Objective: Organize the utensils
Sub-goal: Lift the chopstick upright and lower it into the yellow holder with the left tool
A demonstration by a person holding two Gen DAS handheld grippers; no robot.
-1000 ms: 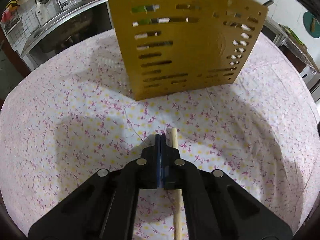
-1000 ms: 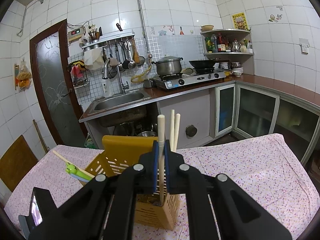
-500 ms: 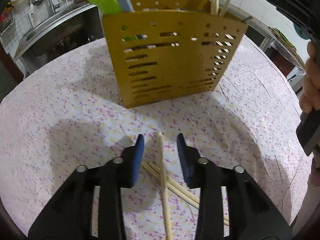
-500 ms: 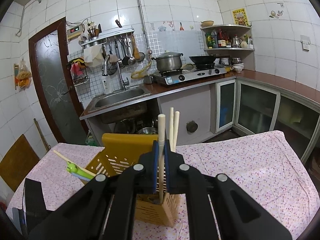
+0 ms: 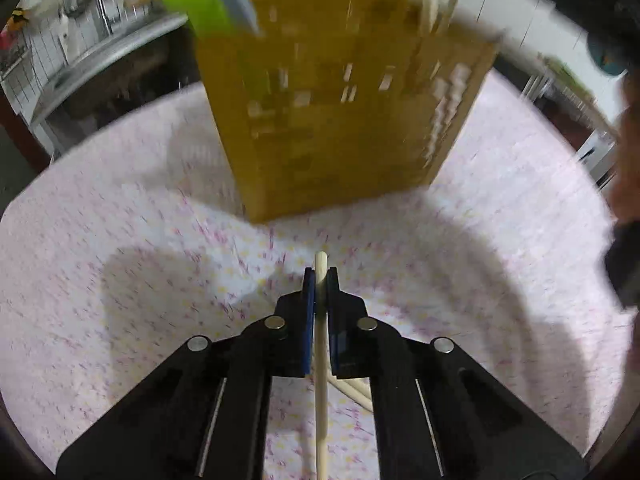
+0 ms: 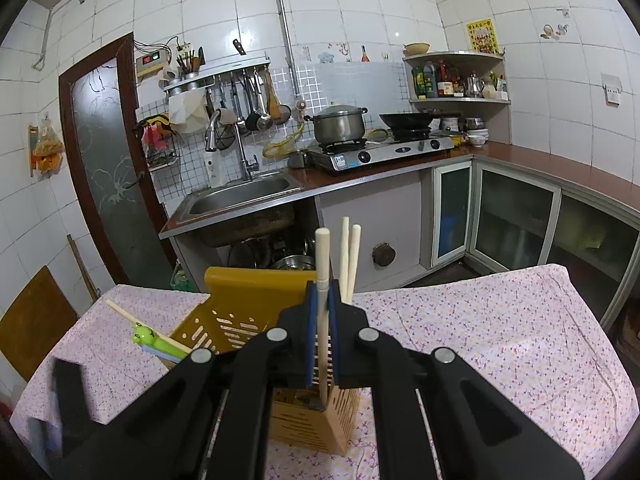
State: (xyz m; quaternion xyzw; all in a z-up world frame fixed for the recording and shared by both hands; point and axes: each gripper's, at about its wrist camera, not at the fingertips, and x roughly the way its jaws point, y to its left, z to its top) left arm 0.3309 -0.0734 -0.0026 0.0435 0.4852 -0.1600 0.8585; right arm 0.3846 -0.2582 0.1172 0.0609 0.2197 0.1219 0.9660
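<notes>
A table (image 6: 500, 344) covered by a white cloth with small purple and yellow flowers is seen in both views, with a tiled kitchen behind it: a sink (image 6: 240, 196), a gas stove (image 6: 384, 152) carrying a lidded pot (image 6: 339, 124) and a dark wok (image 6: 406, 120), and a corner shelf of bottles (image 6: 440, 80).

On the cloth a yellow slotted utensil holder (image 5: 340, 120) is stood upright. In the right wrist view it lies directly below and beyond the right claw. At its left side a green and blue handled utensil (image 6: 154, 340) and a thin wooden stick are leaned out over the rim. 2 wooden chopsticks (image 6: 349, 260) are stood upright in the compartment at its right end.

The left claw (image 5: 320, 276) is pointed steeply down at the cloth, in front of the holder. Its blue pads are closed onto 1 wooden chopstick (image 5: 321, 380), which runs lengthwise between them, with its rounded tip shown just past the fingertips. The view is blurred. A few more loose chopsticks (image 5: 354, 392) are lain on the cloth under the claw's right side.

The right claw (image 6: 322, 294) is held above the holder, its pads clamped on another chopstick (image 6: 322, 252), kept nearly upright, with the lower end reaching down into the holder's near compartment.

A hand (image 5: 626, 152) is glimpsed at the right edge of the left wrist view.
</notes>
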